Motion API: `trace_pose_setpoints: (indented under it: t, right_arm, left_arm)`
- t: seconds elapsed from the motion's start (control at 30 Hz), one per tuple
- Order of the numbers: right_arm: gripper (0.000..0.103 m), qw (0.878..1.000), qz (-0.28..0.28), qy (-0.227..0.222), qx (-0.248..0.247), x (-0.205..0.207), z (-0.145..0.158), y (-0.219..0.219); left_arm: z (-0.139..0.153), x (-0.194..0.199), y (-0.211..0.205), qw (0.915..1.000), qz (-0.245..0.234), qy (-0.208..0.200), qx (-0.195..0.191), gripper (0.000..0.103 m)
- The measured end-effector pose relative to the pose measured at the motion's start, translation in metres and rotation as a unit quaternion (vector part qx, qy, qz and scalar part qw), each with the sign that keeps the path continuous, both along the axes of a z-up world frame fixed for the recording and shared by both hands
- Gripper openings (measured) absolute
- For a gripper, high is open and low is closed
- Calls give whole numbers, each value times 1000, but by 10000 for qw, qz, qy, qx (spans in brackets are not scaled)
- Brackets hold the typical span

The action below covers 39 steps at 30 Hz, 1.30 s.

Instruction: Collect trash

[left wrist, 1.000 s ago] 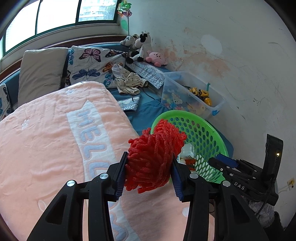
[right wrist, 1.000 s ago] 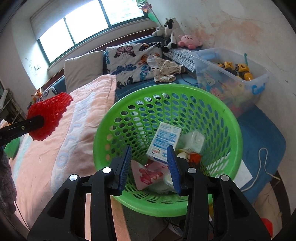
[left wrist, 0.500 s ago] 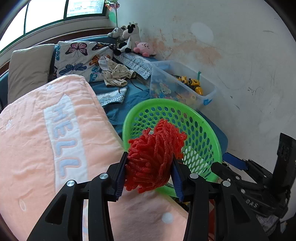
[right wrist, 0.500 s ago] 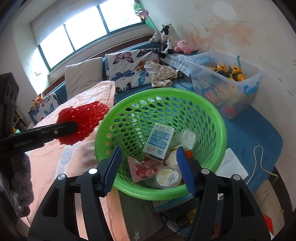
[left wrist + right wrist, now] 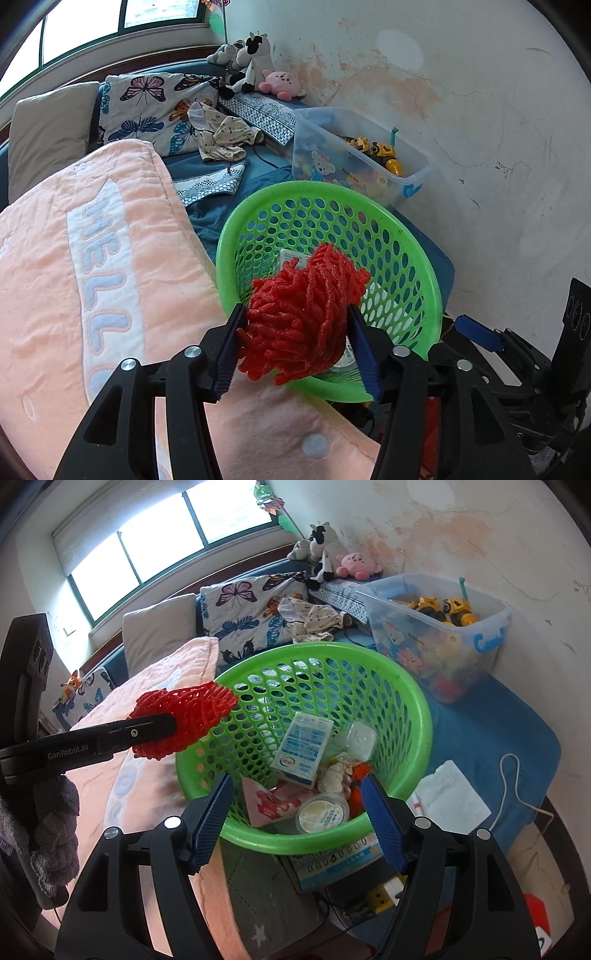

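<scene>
The red foam fruit net (image 5: 303, 317) was a crumpled wad of mesh, held up over the near left rim of the green perforated basket (image 5: 413, 701). In the basket's bottom lay a blue-and-white carton (image 5: 301, 751) on its side, a clear cup (image 5: 360, 738) and a round lidded tub (image 5: 323, 812) against the near wall.

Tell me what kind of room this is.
Most likely a child's bedroom: a bed with a pink blanket and butterfly pillow, stuffed animals by the window, and a clear bin of toys against the wall.
</scene>
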State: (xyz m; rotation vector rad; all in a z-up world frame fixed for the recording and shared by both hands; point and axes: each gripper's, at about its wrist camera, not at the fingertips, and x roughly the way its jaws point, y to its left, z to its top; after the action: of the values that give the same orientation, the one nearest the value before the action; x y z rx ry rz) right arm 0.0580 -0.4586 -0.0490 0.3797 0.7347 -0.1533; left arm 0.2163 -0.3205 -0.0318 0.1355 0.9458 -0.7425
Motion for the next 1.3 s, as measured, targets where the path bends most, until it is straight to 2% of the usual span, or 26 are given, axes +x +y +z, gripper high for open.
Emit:
trace_pose_setpoints:
  t: [0.07, 0.13, 0.17, 0.5, 0.63, 0.7, 0.87, 1.1, 1.3]
  right_arm:
    - [72, 10000, -9, -11, 20, -2, 0, -1]
    - [72, 10000, -19, -29, 16, -3, 1, -1]
    - [72, 10000, -17, -38, 26, -4, 2, 0]
    - [72, 9999, -18, -96, 48, -10, 6, 7]
    - [73, 9999, 52, -139, 43, -12, 10, 14]
    - [76, 9998, 88, -163, 32, -13, 12, 19]
    - [76, 9995, 219, -241, -52, -14, 16, 37]
    - [79, 9986, 385, -345, -118, -14, 24, 60]
    - [83, 9973, 511, -420, -307, -14, 32, 81]
  left_arm:
    - [0, -1, -1, 10000, 6, -17, -13, 64]
    - [1, -3, -1, 10000, -6, 4, -43, 66]
    - [1, -3, 0, 10000, 7, 15, -53, 71]
    - [11, -6, 16, 9996, 117, -58, -262, 78]
    - [18, -12, 29, 9992, 218, -255, -205, 80]
    - [22, -15, 38, 9988, 269, -352, -210, 82]
    - [29, -18, 63, 9977, 470, -453, -161, 83]
    - [39, -30, 101, 9943, 755, -737, -165, 92]
    - [46, -42, 136, 9881, 1153, -1014, -27, 94]
